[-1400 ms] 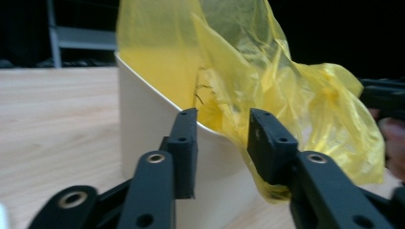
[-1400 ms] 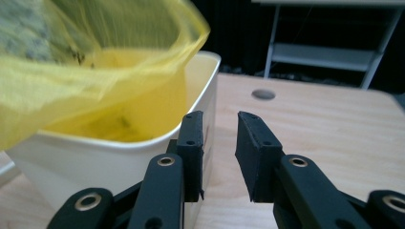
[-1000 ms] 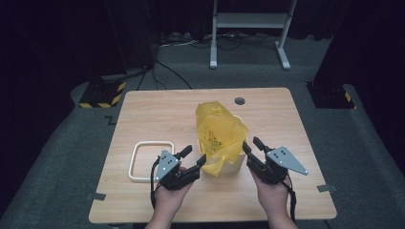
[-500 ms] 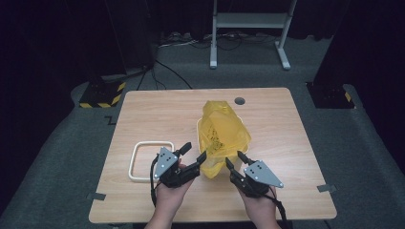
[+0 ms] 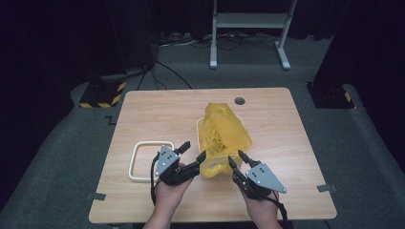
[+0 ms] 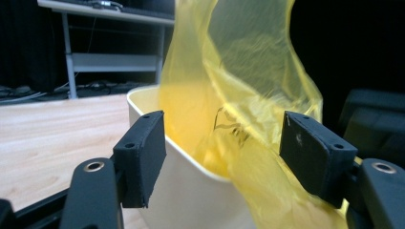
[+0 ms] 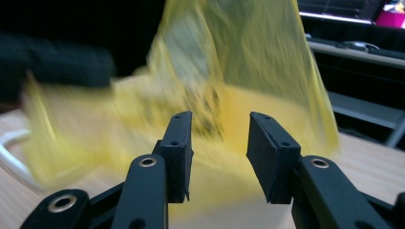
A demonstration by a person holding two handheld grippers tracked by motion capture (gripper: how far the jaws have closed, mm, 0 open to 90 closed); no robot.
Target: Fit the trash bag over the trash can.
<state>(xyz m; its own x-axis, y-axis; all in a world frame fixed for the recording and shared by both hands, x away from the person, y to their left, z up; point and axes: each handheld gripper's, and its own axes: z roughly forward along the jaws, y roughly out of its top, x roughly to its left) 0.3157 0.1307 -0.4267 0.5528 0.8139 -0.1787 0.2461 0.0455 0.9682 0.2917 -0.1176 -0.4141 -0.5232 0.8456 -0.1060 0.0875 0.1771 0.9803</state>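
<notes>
**Two hand-held grippers at a bag-lined bin on a wooden table**

High view: a pale wood-grain table [image 5: 157, 114] with rounded corners occupies the centre of the frame; its near edge is cut off at the bottom, and a round dark hole sits near its far edge. The surrounding floor is dark grey, and the room beyond falls to near black, so little there can be made out apart from a grey metal stand at top centre.

At mid-table stands a cream bin [image 5: 199, 131] with smooth, rigid walls, largely hidden by a thin, translucent yellow bag [image 5: 220, 131] that rises crumpled from it and drapes over its near rim. In the left gripper view the bin's rounded rim [image 6: 143, 95] and flat wall show plainly, the bag's film wrinkled and bearing dark print too creased to read. In the right gripper view the bag [image 7: 239, 62] is smeared by blur, and its edges cannot be traced.

A white rounded-square frame [image 5: 143, 145] lies flat at the lower left of the table, partly covered by the left gripper.

The left gripper [image 5: 194, 150] stands with jaws wide apart and opening further, straddling the bin's near corner and the hanging film, gripping neither. The right gripper [image 5: 235, 158], jaws partly open and lately narrowing, points at the bag's near fold and holds nothing.
</notes>
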